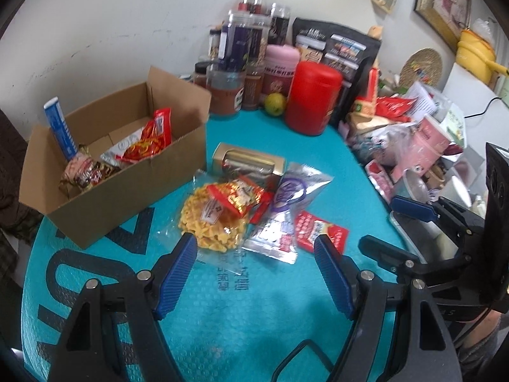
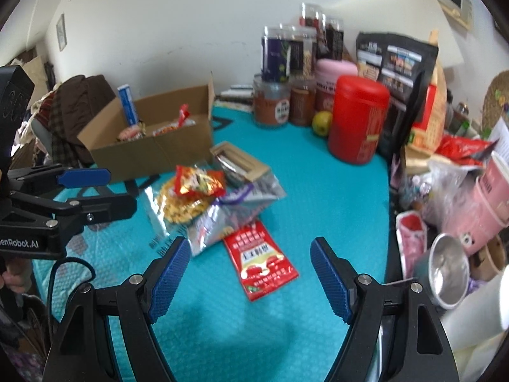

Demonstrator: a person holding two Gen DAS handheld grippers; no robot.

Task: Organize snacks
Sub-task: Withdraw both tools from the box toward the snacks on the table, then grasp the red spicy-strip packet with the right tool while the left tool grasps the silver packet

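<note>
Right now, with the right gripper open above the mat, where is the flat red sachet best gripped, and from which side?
Probably at its near short edge. The flat red sachet lies alone on the teal mat, its far end close beside the silver packet. The right gripper, jaws open, would come from above on the near side and pinch one long edge, since the sachet is thin and lies flat.

You get even, soft indoor light in both views, bright enough to read colours on the teal worktop (image 1: 222, 318). Shadows are faint; a dim smudge lies on the mat between the right gripper (image 2: 248, 277) fingers. The red canister (image 2: 358, 121) carries a mild sheen. Everything is slightly smeared, and printed text on the packets is unreadable. The fisheye bends the walls, and the corners go black.
</note>
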